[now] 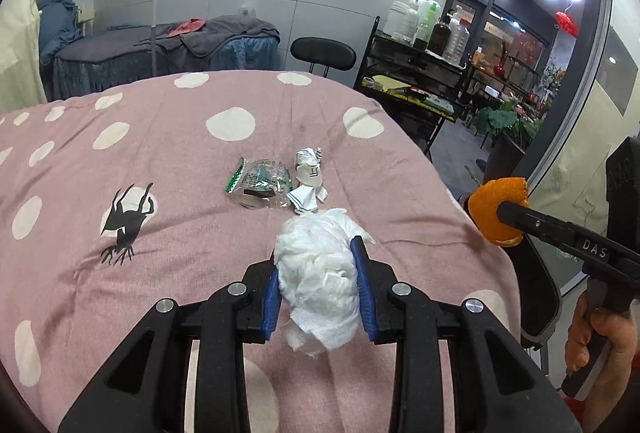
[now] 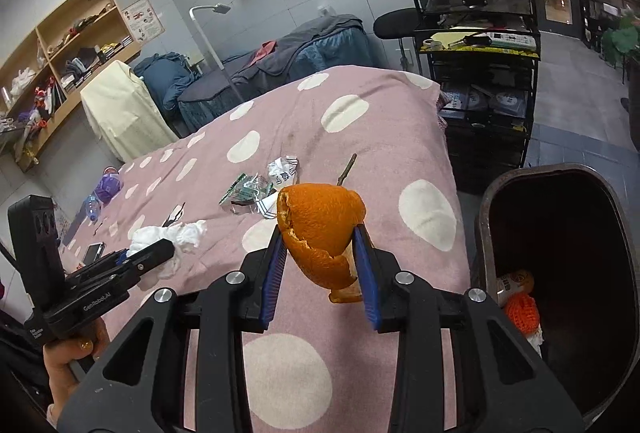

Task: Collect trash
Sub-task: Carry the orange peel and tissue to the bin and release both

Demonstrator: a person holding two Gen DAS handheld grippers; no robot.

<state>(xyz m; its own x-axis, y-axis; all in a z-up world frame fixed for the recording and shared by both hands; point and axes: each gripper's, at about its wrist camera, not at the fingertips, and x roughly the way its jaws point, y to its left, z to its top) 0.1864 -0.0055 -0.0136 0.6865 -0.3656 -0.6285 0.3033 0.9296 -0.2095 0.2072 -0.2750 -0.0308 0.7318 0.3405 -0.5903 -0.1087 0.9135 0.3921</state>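
The right gripper (image 2: 322, 253) has its blue-padded jaws clenched on a curled piece of orange peel (image 2: 320, 229), which stands roughly upright between the pads, its long axis running up and down and its torn lower edge hanging below them. The peel is clear of the pink polka-dot bed cover (image 2: 360, 137). The dark, open-topped trash bin (image 2: 560, 265) stands just beside the bed's edge, to the right of these jaws and lower than them; a few orange and white scraps already lie at its bottom.

The left gripper (image 1: 318, 273) is likewise closed, its jaws grasping a crumpled wad of white tissue (image 1: 320, 265) whose length runs along the fingers, with a loose tail trailing out below the pads. Seen from the right wrist, that gripper is well to the left over the bed, so the bin lies farther from it than from the right one.

Judging from this, the peel should go first: a short carry to the right and down brings it over the bin's mouth. Two pieces remain on the cover beyond both grippers: a clear green-printed plastic wrapper (image 1: 256, 183) and, touching it, a crumpled white printed paper (image 1: 308, 173).
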